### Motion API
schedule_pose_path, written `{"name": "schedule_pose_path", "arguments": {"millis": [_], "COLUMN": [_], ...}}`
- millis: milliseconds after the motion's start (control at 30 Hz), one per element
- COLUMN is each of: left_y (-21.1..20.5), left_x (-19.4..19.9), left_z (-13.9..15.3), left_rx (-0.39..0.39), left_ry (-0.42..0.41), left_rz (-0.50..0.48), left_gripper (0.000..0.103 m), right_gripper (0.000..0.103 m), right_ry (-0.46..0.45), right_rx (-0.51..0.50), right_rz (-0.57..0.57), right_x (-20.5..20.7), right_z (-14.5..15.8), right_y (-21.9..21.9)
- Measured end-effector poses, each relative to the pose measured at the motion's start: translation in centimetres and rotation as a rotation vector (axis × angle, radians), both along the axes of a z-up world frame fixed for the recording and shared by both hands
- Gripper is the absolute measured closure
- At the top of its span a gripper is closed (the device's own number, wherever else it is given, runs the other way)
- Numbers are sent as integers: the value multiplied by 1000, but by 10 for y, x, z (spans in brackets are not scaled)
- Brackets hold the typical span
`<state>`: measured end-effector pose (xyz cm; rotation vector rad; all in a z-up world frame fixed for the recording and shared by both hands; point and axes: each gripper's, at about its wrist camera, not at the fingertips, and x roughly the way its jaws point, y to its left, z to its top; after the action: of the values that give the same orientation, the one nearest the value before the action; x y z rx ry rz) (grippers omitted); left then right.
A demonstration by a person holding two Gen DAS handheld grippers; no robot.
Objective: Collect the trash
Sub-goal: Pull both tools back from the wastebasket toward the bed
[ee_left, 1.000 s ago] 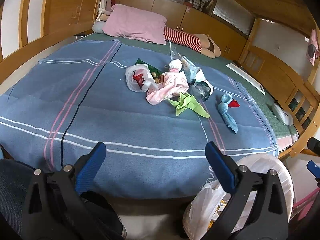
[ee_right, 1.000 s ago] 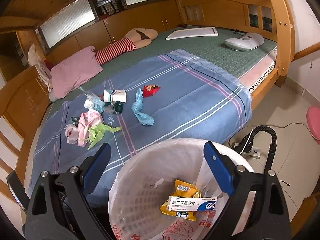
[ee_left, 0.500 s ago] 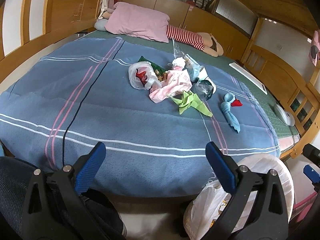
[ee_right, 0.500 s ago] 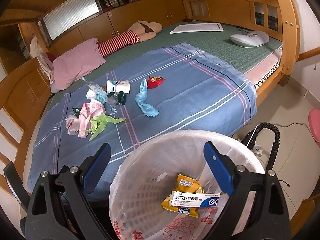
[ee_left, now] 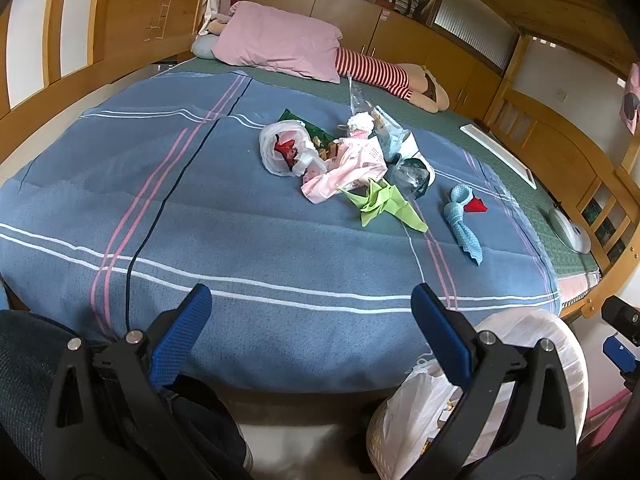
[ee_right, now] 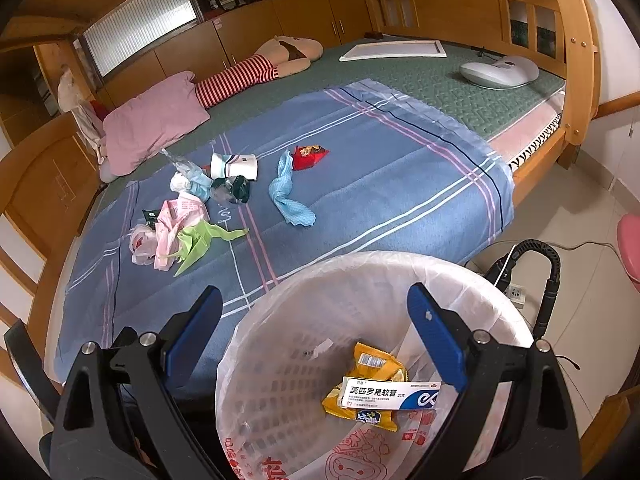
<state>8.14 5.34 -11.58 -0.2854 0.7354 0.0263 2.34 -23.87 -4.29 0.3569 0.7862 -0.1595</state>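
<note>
A heap of trash lies mid-bed on the blue blanket [ee_left: 200,216]: a white plastic bag [ee_left: 285,151], pink wrapper [ee_left: 348,168], green paper [ee_left: 384,204], light blue cloth [ee_left: 464,224], red wrapper [ee_left: 475,206] and a paper cup [ee_right: 236,165]. A white bin lined with a bag [ee_right: 304,300] stands on the floor at the bed's foot, holding a yellow packet [ee_right: 372,364] and a white-blue box [ee_right: 390,394]. My left gripper [ee_left: 312,332] is open and empty over the blanket's near edge. My right gripper [ee_right: 314,332] is open and empty above the bin.
A pink pillow [ee_left: 280,46] and a striped doll [ee_left: 380,76] lie at the head of the bed. A white device [ee_right: 498,70] and flat white board [ee_right: 394,50] sit on the green mat. Wooden bed rails surround it. A power strip [ee_right: 516,292] and cables lie on the floor.
Both grippers have moved slightly forward and up towards the bed; the trash heap looks a little nearer. Both stay open and empty.
</note>
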Motion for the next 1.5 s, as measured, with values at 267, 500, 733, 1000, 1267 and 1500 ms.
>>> {"name": "schedule_pose_path", "arguments": {"millis": [267,500,733,1000,1267,1500], "left_y": [0,0,0,0,1,28], "left_x": [0,-1,-1,-1,-2,9], "left_z": [0,0,0,0,2,32], "left_rx": [-1,-7,-8,-10,-27,-46], "left_ry": [2,1,4,4,-3,-75], "left_rz": [2,1,3,4,2,-2], "left_gripper": [4,4,4,4,4,4], "right_gripper": [11,11,11,11,11,11], "right_ry": [3,5,11,16,13,11], "right_rx": [-4,-5,-4,-5,-6,-19], "right_rz": [1,2,2,4,-2,-1], "right_x": [0,0,0,0,2,20], "right_z": [-1,-2,-4,-6,-7,-8], "right_y": [0,1,2,2,1,4]}}
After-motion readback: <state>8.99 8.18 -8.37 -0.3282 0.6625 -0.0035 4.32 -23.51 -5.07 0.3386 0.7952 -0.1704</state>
